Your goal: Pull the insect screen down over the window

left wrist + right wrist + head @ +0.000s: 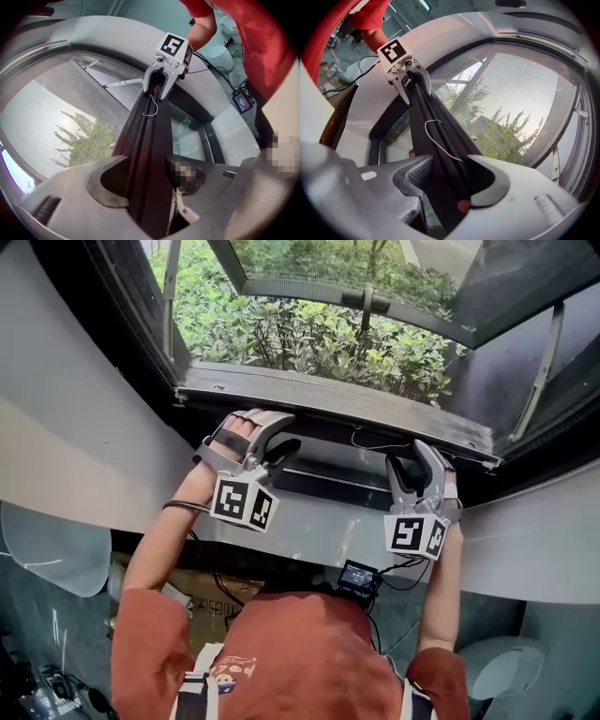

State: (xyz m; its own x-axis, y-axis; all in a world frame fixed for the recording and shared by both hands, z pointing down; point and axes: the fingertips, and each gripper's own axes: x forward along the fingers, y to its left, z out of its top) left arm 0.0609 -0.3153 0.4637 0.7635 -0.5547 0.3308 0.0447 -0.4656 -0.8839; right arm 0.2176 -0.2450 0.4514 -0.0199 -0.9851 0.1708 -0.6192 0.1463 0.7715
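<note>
Jaws on our left gripper (274, 437) and right gripper (412, 461) each clamp the insect screen's dark bottom bar (347, 409), one toward each end of it.

Daylight enters through the window (319, 334) at the far side. In the head view the foliage outside is bright and evenly lit, while the room near the camera is dimmer and the space under the sill lies in shade. The white wall (75, 456) on the left takes soft light without hard shadows. Both gripper views are fisheye: straight lines bow and the corners go black. There the sky behind the mesh (525, 79) is washed out, and the screen bar (436, 154) shows as a dark, almost featureless strip. The left gripper (145, 178) and right gripper (450, 173), close to their lenses, look soft.
</note>
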